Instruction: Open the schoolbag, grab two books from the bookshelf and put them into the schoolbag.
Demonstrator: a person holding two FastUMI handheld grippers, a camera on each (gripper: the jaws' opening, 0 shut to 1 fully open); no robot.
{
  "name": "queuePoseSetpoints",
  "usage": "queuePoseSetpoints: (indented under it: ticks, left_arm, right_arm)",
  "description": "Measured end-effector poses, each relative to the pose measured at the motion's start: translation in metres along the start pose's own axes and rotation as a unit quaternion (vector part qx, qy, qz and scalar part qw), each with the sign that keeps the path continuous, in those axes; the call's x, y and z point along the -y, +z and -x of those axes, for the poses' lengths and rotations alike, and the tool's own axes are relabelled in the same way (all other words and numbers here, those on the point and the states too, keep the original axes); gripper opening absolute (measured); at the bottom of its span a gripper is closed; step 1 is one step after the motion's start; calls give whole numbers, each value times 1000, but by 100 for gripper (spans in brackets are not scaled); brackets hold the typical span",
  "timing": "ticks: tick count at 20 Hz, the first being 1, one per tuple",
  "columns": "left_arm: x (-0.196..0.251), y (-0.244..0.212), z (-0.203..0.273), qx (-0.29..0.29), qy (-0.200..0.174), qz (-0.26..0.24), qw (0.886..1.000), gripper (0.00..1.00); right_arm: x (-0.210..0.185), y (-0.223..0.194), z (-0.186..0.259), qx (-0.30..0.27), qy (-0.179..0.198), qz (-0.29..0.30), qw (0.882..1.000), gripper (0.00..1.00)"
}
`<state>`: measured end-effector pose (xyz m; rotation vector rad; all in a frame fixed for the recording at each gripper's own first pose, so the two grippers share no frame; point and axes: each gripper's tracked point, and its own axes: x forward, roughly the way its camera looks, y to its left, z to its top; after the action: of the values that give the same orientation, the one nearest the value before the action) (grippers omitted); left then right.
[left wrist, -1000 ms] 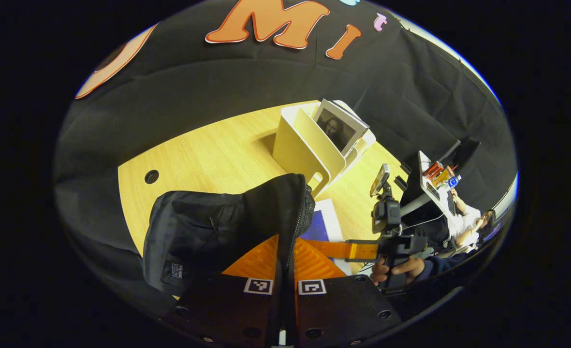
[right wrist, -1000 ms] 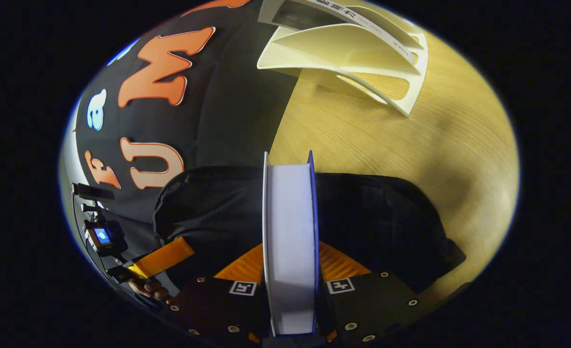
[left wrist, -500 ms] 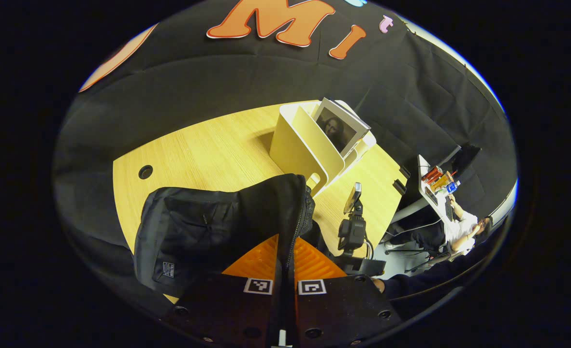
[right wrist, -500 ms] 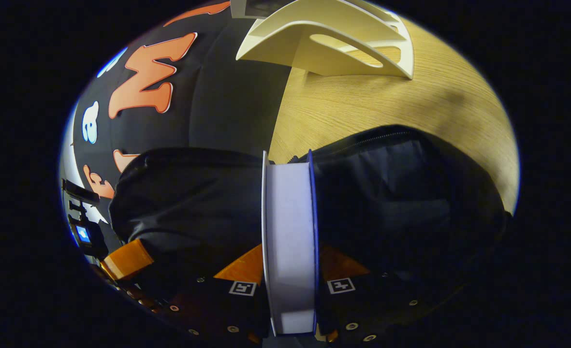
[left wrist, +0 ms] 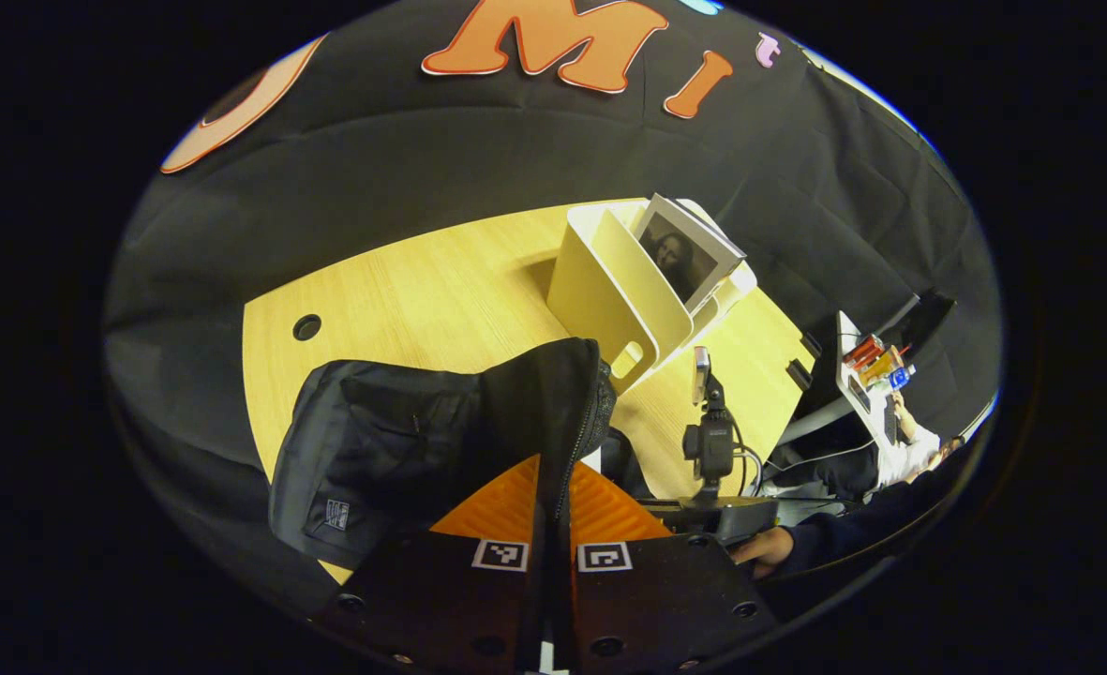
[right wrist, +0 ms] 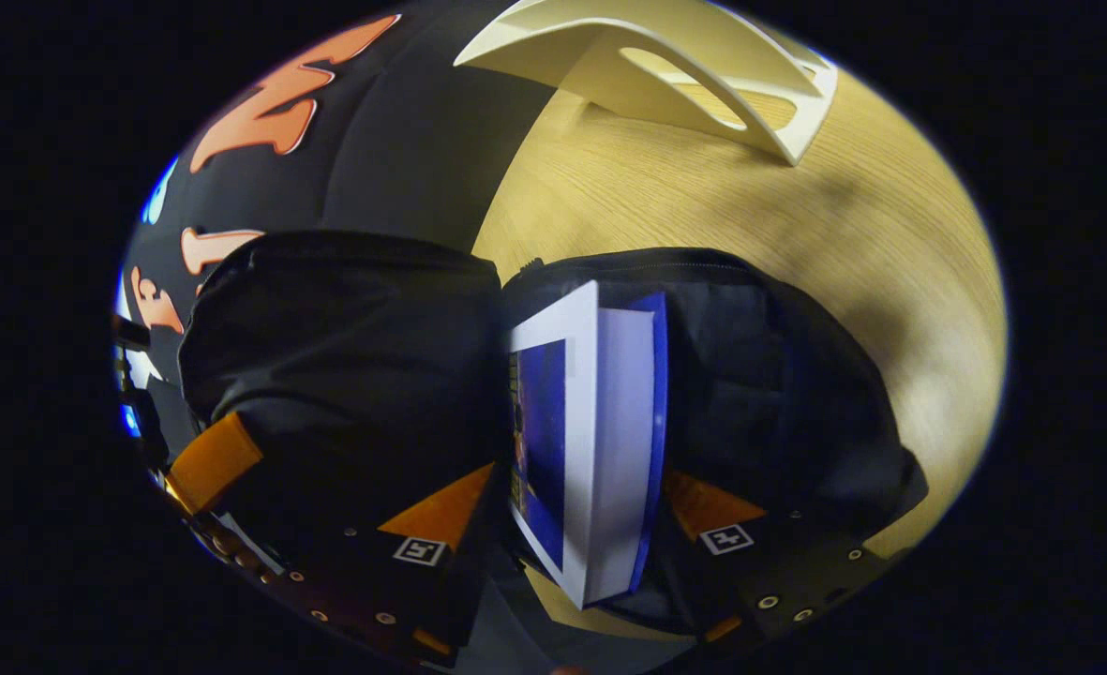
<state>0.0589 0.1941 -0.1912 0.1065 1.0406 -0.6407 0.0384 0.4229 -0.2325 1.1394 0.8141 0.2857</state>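
Observation:
The black schoolbag (left wrist: 394, 450) lies on the wooden table, and my left gripper (left wrist: 553, 487) is shut on its zipper edge, holding the flap up. In the right gripper view the schoolbag (right wrist: 347, 356) gapes open. A blue-and-white book (right wrist: 590, 441) leans tilted in the opening, its cover showing. My right gripper (right wrist: 576, 506) is open, its fingers spread a little wider than the book. The cream bookshelf (left wrist: 609, 291) stands behind the bag with a portrait-cover book (left wrist: 689, 262) in it. The right gripper (left wrist: 712, 441) shows beyond the bag.
The bookshelf (right wrist: 665, 56) stands close behind the bag. Bare table (right wrist: 797, 244) lies to the right. A hand (left wrist: 764, 546) holds the right gripper. A cable hole (left wrist: 306, 327) sits at the far left of the table. A person sits at a desk (left wrist: 858, 375) outside the booth.
The right gripper's fingers have spread and let go of the book, which has tipped sideways into the bag's opening. The left gripper still holds the flap, barely shifted.

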Motion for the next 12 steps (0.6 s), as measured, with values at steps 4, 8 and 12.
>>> queuePoseSetpoints:
  ticks: [4, 8, 12]
  left_arm:
    - [5, -5, -1, -3, 18, 2, 1000, 6]
    - [10, -9, -6, -7, 28, 2, 1000, 5]
    - [14, -11, -11, -9, 35, 3, 999, 5]
  right_arm:
    - [15, 3, 28, -21, -24, 42, 999, 97]
    - [28, 22, 59, -17, -46, 70, 996, 98]
    - [50, 44, 94, -11, -83, 101, 991, 98]
